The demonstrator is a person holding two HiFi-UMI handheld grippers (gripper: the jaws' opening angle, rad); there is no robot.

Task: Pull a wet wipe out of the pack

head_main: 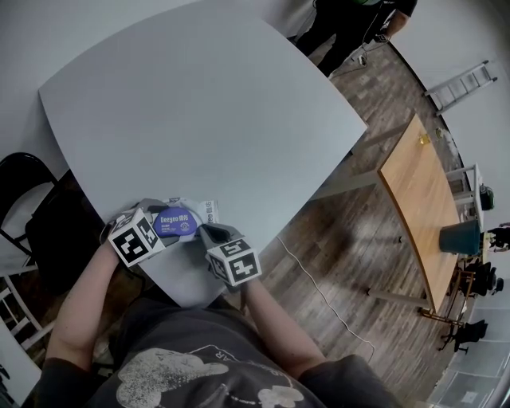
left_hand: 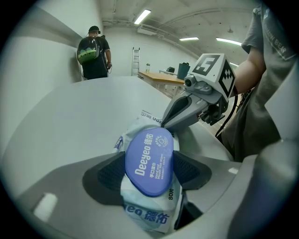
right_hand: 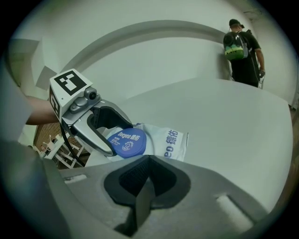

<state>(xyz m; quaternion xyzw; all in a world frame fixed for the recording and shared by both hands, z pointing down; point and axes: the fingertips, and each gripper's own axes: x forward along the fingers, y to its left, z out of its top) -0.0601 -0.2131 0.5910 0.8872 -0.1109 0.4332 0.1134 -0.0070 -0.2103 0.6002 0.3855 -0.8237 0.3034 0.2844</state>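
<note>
1. The wet wipe pack [head_main: 194, 213] sits at the near corner of the grey table [head_main: 199, 111], at 7 o'clock in your head view, just inside the rounded edge.
2. Your left gripper [left_hand: 149, 172] is clamped on the pack, one pad on each side. The blue lid [left_hand: 149, 161] faces up between the pads and is closed.
3. Your right gripper [right_hand: 148, 162] has its jaws together with nothing in them. Its tip is at the far rim of the lid, at 12 o'clock in the left gripper view. I can't tell if it touches.
4. Edges: the table drops off right behind both grippers at 6 o'clock, and the side edge runs off toward the 3 o'clock corner.
5. Open room: bare tabletop lies beyond the pack from 10 to 2 o'clock.
6. The table surface is matte, pale grey and flat.
7. Room:
   - A black chair [head_main: 20, 191] stands at 9 o'clock, off the table.
   - The wood-plank floor [head_main: 335, 239] has a cable [head_main: 319, 291] at 4 o'clock.
   - A wooden table [head_main: 422, 207] is at 3 o'clock, well apart.
   - A ladder [head_main: 462, 84] is at 2 o'clock.
   - A person [head_main: 351, 24] stands past the far edge at 1 o'clock.
</note>
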